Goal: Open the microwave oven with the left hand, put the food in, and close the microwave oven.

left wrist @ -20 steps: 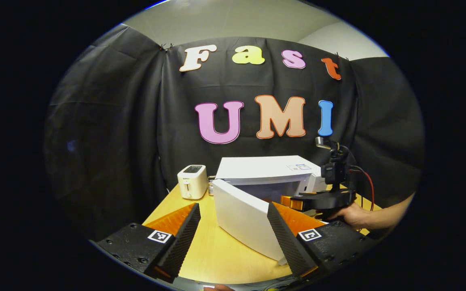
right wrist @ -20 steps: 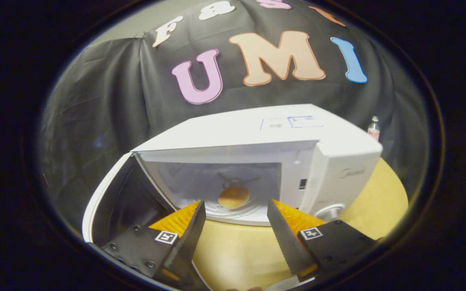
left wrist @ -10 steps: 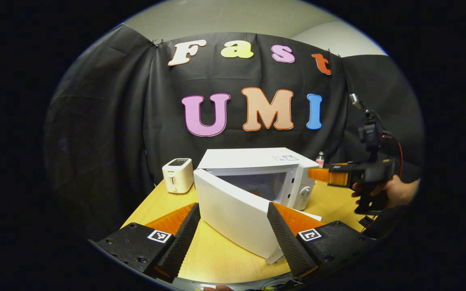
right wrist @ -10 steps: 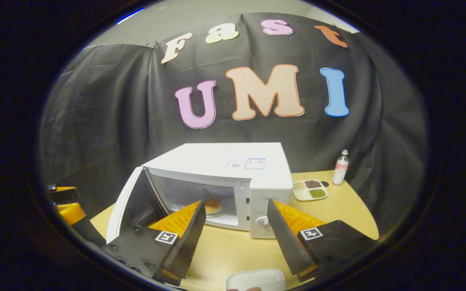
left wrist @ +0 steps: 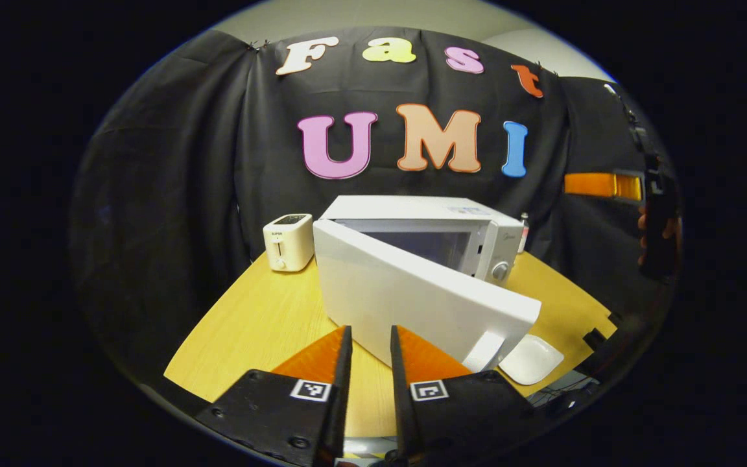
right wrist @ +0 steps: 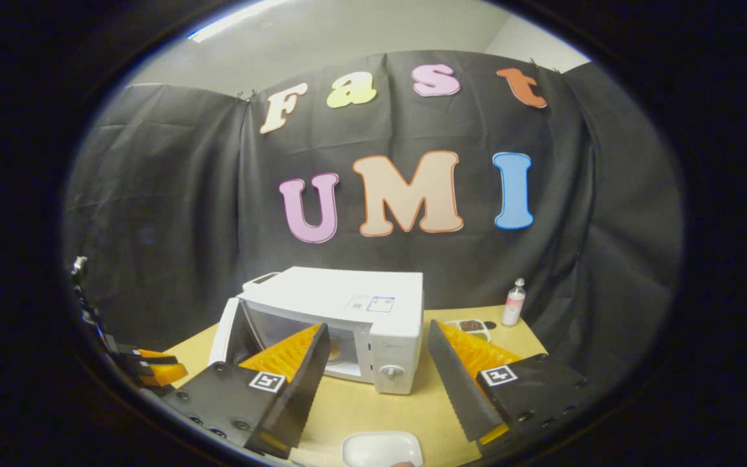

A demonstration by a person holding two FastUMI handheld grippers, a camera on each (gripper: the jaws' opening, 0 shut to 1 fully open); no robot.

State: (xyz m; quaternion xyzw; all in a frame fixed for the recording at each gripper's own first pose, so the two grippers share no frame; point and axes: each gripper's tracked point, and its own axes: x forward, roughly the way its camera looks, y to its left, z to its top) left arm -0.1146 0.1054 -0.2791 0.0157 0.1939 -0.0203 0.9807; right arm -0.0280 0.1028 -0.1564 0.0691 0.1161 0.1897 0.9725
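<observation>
Door-closing entry: my left claw (left wrist: pixel 367 383), nearly pressed together and empty, should push the microwave door (left wrist: pixel 422 301) squarely near its handle edge.

Right tongs (right wrist: pixel 373 383) spread wide and empty, white microwave (right wrist: pixel 354 311) beyond, door (right wrist: pixel 231 327) ajar, plate (right wrist: pixel 381 449) below.

The microwave (left wrist: pixel 425 259) sits mid-table (left wrist: pixel 263 324), its door (left wrist: pixel 412 298) swung toward me. A toaster (left wrist: pixel 288 242) stands left of it (a plate (left wrist: pixel 532 360) lies front-right).
</observation>
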